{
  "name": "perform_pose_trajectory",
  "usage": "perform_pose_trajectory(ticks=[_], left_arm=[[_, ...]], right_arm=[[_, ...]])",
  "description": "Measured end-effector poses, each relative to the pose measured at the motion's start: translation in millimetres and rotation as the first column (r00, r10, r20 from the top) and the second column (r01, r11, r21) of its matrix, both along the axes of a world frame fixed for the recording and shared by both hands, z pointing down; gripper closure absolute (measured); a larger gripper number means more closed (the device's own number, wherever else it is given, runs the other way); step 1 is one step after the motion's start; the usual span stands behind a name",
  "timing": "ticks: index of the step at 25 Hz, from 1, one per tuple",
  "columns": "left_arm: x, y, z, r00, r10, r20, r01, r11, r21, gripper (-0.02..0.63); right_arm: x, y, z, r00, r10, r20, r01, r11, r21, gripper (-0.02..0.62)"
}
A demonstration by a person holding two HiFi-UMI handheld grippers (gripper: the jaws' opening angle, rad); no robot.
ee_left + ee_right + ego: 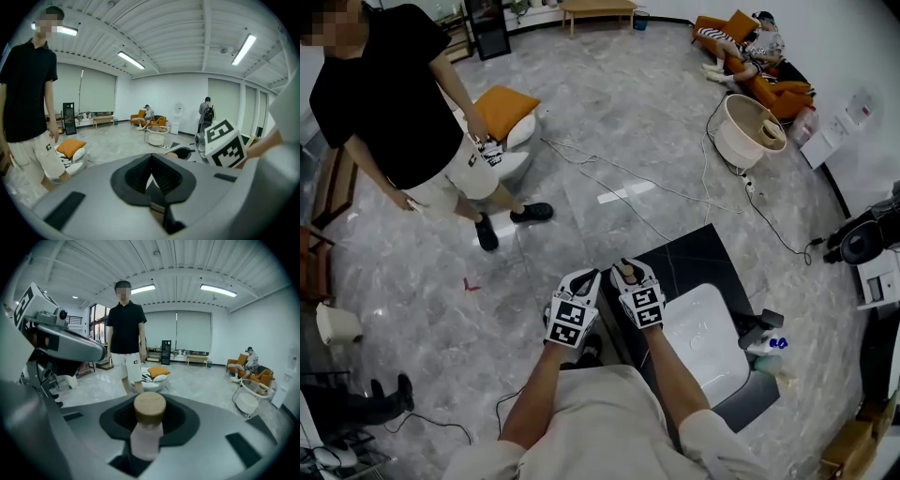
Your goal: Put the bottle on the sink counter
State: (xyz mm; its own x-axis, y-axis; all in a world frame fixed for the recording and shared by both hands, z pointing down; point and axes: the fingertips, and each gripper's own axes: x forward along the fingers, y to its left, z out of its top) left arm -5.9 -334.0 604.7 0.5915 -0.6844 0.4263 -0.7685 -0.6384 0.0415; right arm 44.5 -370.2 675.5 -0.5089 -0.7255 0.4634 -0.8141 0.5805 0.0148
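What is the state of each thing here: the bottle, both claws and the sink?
bottle: capped, gripped in the right claw, not yet on the sink counter.
right claw: shut on the bottle.
left claw: shut, empty.
sink: basin empty.

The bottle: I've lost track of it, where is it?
In the right gripper view the bottle is held between the jaws of the right gripper; head view shows that gripper at the counter's left edge, beside the sink.
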Motion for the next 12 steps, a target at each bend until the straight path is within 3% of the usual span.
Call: perform_pose_trajectory(ticks=[12], left_arm=[[-14.9,-4.6,8.5,0.999,-0.050,0.001,0.050,0.999,-0.015,0.600]], right_arm=[[-13.5,-6.9,25.2,1.000,-0.008,0.012,0.009,1.000,-0.017,0.495]])
